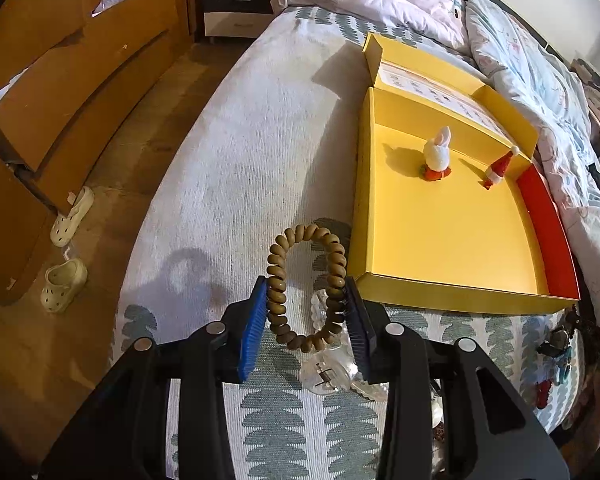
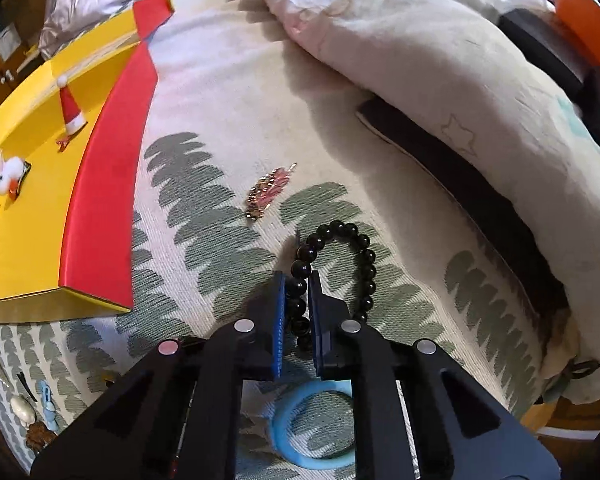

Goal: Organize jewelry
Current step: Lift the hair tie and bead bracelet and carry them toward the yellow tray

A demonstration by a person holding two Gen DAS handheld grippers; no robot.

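Beads of the black bracelet [image 2: 332, 264] sit pinched between the narrow jaws of the right gripper [image 2: 297, 284], the rest of the glossy round-bead loop curving out to the right on the woven leaf-patterned bedspread [image 2: 204, 208]. A smooth pale-blue ring [image 2: 312, 452] lies beneath the gripper, and a small pink-and-gold trinket [image 2: 269, 192] lies farther ahead. The left gripper [image 1: 306, 304] holds a brown spiral coil hair tie [image 1: 306, 288] across its width, blue ribbed pads pressing both sides. Just beside it to the right, the yellow cardboard box [image 1: 440, 236] holds a fluffy white bunny clip [image 1: 436, 156] and a red Santa-hat clip [image 1: 498, 168].
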